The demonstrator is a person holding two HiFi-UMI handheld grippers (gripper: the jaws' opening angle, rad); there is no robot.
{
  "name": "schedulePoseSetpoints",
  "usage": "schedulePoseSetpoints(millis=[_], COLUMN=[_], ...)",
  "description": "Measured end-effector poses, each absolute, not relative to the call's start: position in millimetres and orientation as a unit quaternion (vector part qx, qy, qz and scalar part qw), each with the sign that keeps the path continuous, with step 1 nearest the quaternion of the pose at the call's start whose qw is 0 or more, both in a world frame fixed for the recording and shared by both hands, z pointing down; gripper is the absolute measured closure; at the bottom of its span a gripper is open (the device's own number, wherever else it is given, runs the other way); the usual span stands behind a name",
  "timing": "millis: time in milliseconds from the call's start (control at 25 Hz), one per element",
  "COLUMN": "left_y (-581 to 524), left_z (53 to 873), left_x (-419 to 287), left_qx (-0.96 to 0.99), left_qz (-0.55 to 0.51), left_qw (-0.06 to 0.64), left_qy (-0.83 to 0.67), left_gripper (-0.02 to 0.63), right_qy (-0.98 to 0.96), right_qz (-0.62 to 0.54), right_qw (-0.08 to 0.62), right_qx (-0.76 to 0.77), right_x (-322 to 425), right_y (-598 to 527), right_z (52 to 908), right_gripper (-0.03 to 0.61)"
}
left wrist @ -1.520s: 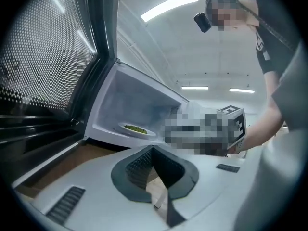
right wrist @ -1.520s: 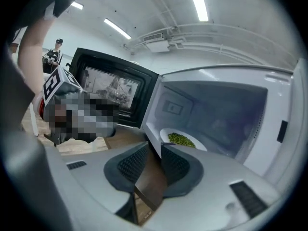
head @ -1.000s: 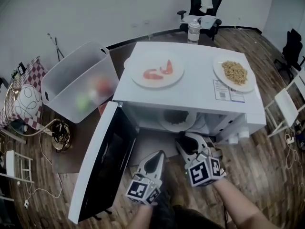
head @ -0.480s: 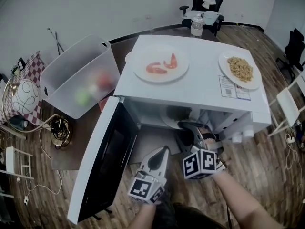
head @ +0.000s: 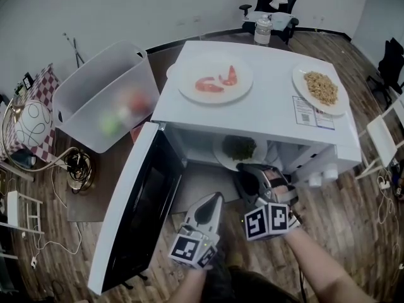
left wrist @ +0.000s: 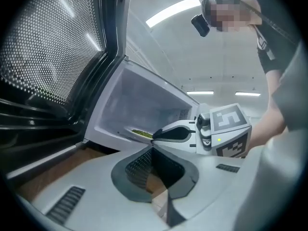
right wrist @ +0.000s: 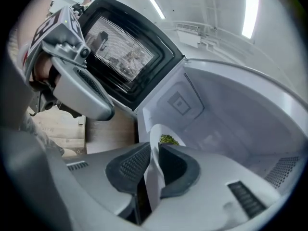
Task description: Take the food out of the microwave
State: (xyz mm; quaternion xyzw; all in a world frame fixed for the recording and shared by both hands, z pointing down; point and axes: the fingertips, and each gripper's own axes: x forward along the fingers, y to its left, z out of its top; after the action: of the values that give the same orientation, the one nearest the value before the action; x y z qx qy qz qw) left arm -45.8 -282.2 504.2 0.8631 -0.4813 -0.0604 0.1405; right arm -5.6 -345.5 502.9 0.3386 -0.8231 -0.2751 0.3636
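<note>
A white plate of green food (head: pixel 238 149) sits in the mouth of the open microwave (head: pixel 265 115). My right gripper (head: pixel 247 173) reaches in from the front. Its jaws have just been closing and now pinch the plate's near rim (right wrist: pixel 155 150), with the greens (right wrist: pixel 168 139) just beyond the pads. My left gripper (head: pixel 216 198) hovers shut and empty outside the opening, left of the right one and beside the door (head: pixel 136 210). In the left gripper view, the right gripper (left wrist: pixel 161 134) touches the plate edge with the greens (left wrist: pixel 141 134).
On the microwave top lie a plate of shrimp (head: pixel 214 81) and a plate of fried rice (head: pixel 320 88). A clear plastic bin (head: pixel 104 106) with produce stands to the left. A water bottle (head: pixel 262 30) and chairs are behind. The open door swings out to the left.
The right gripper has reached forward to the plate's front rim, rolled a little, and closed on it. The left gripper has stayed where it was.
</note>
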Motion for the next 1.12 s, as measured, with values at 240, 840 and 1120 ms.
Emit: schedulePoseSetpoints(millis=[240, 840, 1120], left_y=[-280.9, -283.6, -283.7], left_z=[508.8, 507.5, 508.1], left_x=[-44.6, -44.1, -43.4], left_qx=[0.863, 0.859, 0.86], left_qz=[-0.06, -0.064, -0.062], left_qw=[0.145, 0.158, 0.16], left_qy=[-0.479, -0.482, -0.481], left_gripper=[0.611, 0.611, 0.611], right_qy=[-0.821, -0.824, -0.825], right_qz=[-0.289, -0.298, -0.294], right_qw=[0.36, 0.345, 0.342], right_qx=[0.335, 0.336, 0.341], right_x=[-4.7, -8.5, -6.3], right_y=[-337.4, -322.2, -318.4], right_z=[499.9, 500.6, 502.6], right_gripper=[0.526, 0.514, 0.463])
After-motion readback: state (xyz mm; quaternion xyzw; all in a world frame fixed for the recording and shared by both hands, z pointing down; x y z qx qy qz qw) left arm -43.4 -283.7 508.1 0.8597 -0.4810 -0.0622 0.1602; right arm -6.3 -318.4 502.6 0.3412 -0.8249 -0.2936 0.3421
